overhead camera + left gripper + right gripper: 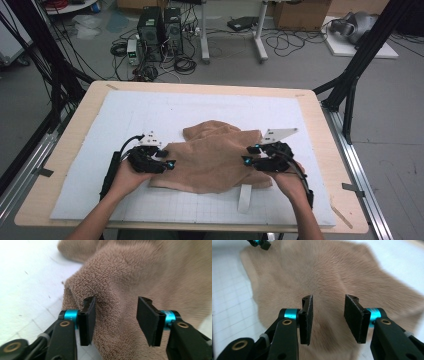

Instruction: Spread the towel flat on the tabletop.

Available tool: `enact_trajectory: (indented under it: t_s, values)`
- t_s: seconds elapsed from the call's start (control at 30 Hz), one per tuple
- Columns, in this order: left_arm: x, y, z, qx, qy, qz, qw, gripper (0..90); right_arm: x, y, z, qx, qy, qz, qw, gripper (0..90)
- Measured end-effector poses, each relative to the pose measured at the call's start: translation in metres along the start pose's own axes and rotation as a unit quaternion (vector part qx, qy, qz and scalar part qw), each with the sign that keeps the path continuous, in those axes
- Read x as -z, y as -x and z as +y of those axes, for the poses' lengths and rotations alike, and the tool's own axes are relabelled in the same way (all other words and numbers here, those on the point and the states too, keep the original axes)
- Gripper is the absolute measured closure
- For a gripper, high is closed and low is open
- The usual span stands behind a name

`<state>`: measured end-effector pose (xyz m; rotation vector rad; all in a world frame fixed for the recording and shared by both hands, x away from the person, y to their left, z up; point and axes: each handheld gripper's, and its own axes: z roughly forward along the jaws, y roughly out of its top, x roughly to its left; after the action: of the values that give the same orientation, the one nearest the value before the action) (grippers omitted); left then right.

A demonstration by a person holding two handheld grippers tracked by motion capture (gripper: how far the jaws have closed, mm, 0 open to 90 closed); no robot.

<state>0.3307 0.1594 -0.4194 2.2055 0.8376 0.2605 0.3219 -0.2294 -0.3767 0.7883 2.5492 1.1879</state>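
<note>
Towel (pixel 215 162) lies crumpled in the middle of the white mat (pixel 100 130) on the counter (pixel 320 120). Left gripper (pixel 170 164) at its left edge and right gripper (pixel 246 160) at its right edge both have jaws released, gripping nothing.
</note>
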Motion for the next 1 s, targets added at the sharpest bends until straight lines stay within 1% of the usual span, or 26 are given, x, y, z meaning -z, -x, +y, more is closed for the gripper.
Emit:
enact_trajectory:
  t_s: [0.03,0.07,0.1,0.13,0.17,0.2,0.23,0.27,0.3,0.33,0.47,0.5,0.53,0.63,0.7,0.77,0.8,0.87,0.9,0.93,1.0]
  values:
    - [-0.004,0.001,0.0,-0.008,-0.011,0.009,0.9999,58.6,-0.02,0.0,0.001,0.001,-0.024,-0.001,0.9997,61.8]
    - [-0.008,0.001,-0.001,-0.014,-0.02,0.016,0.9996,58.6,-0.02,0.0,0.001,0.001,-0.024,-0.001,0.9997,61.8]
    - [-0.009,0.001,-0.001,-0.019,-0.022,0.021,0.9994,61.8,-0.029,0.001,0.002,0.0,-0.033,0.001,0.9995,63.5]
    - [-0.009,0.001,-0.001,-0.02,-0.02,0.027,0.9992,67.8,-0.037,0.001,0.002,0.001,-0.046,-0.001,0.9989,66.2]
    - [-0.009,-0.001,-0.001,-0.015,-0.019,0.023,0.9995,72.4,-0.045,0.003,0.003,0.0,-0.057,0.001,0.9984,71.9]
    - [-0.008,-0.003,-0.001,-0.01,-0.018,0.019,0.9996,75.5,-0.05,0.004,0.003,0.0,-0.061,0.007,0.9981,76.5]
    - [-0.006,-0.004,-0.001,-0.008,-0.018,0.017,0.9997,80.8,-0.055,0.006,0.003,0.001,-0.066,0.013,0.9977,83.0]
    - [-0.005,-0.005,-0.002,-0.01,-0.016,0.019,0.9997,80.8,-0.055,0.006,0.003,0.001,-0.066,0.013,0.9977,83.0]
    - [-0.003,-0.004,-0.002,-0.01,-0.014,0.02,0.9996,81.6,-0.055,0.006,0.004,-0.001,-0.063,0.018,0.9979,84.0]
    - [-0.001,-0.003,-0.002,-0.016,-0.015,0.02,0.9996,82.1,-0.053,0.006,0.004,-0.002,-0.06,0.022,0.9979,84.4]
    - [0.012,0.002,-0.006,-0.023,0.008,0.026,0.9994,82.5,-0.036,0.002,0.005,0.003,-0.038,0.028,0.9989,85.0]
    - [0.017,0.004,-0.007,-0.023,0.015,0.029,0.9992,82.5,-0.031,0.0,0.006,0.008,-0.032,0.029,0.999,84.9]
    - [0.022,0.007,-0.008,-0.027,0.021,0.031,0.9989,82.5,-0.026,-0.003,0.007,0.012,-0.028,0.035,0.9989,84.9]
    - [0.036,0.015,-0.009,-0.037,0.035,0.028,0.9983,82.6,-0.011,-0.015,0.013,0.031,-0.019,0.04,0.9985,84.9]
    - [0.046,0.02,-0.008,-0.035,0.047,0.022,0.998,82.6,-0.001,-0.023,0.016,0.042,-0.012,0.041,0.9982,84.9]
    - [0.056,0.023,-0.006,-0.039,0.056,0.015,0.9976,82.6,0.009,-0.028,0.02,0.052,-0.005,0.044,0.9976,84.8]
    - [0.06,0.025,-0.004,-0.042,0.062,0.014,0.9971,82.6,0.014,-0.031,0.022,0.055,-0.001,0.042,0.9976,84.8]
    - [0.064,0.026,-0.001,-0.046,0.07,0.023,0.9962,82.5,0.02,-0.032,0.027,0.057,0.009,0.038,0.9976,84.8]
    - [0.064,0.024,0.001,-0.043,0.073,0.027,0.996,82.5,0.02,-0.031,0.029,0.057,0.011,0.034,0.9977,84.8]
    - [0.062,0.022,0.003,-0.041,0.075,0.034,0.9957,82.5,0.018,-0.028,0.031,0.055,0.009,0.032,0.998,84.8]
    - [0.053,0.016,0.005,-0.034,0.07,0.055,0.9955,82.6,0.008,-0.02,0.035,0.047,0.006,0.024,0.9986,84.8]
